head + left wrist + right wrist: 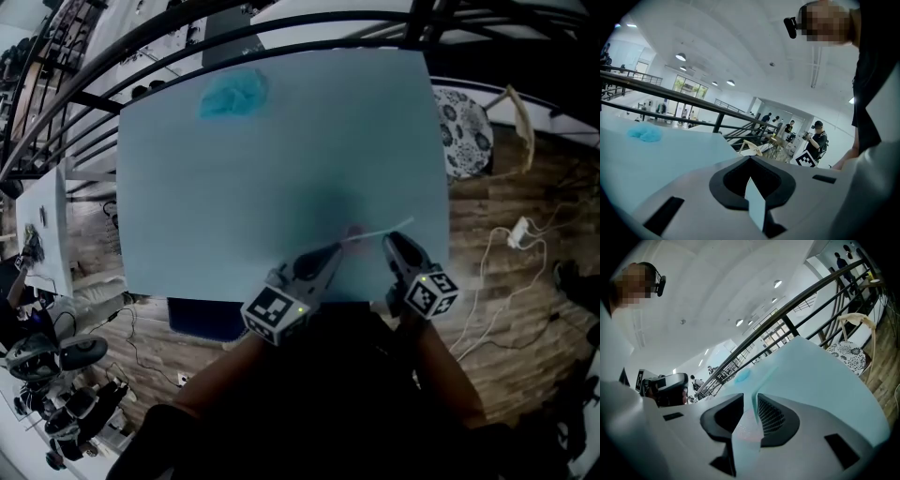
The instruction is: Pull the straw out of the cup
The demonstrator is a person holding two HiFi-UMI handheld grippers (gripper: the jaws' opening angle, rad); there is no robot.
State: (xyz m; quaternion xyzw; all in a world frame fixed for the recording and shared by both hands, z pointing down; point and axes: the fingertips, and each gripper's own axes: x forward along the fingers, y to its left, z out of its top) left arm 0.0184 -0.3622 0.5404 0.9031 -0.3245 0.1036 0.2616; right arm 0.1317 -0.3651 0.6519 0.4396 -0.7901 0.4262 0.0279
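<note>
Over the near edge of the pale blue table (234,169), a thin white straw (380,230) runs from the tip of my left gripper (336,249) up and to the right. A faint pinkish, see-through cup (354,231) shows dimly beside it. My right gripper (387,241) reaches in just under the straw. In the left gripper view the left gripper (754,202) is shut on a pale flat strip, the straw (755,206). In the right gripper view the right gripper (747,425) is shut on a translucent, pink-tinged cup wall (744,432), with the straw (765,379) rising past it.
A crumpled blue cloth (234,92) lies at the table's far left. Black railings (141,56) run behind the table. A patterned stool (464,131) and white cables (516,234) are on the wooden floor to the right. People stand in the background (816,140).
</note>
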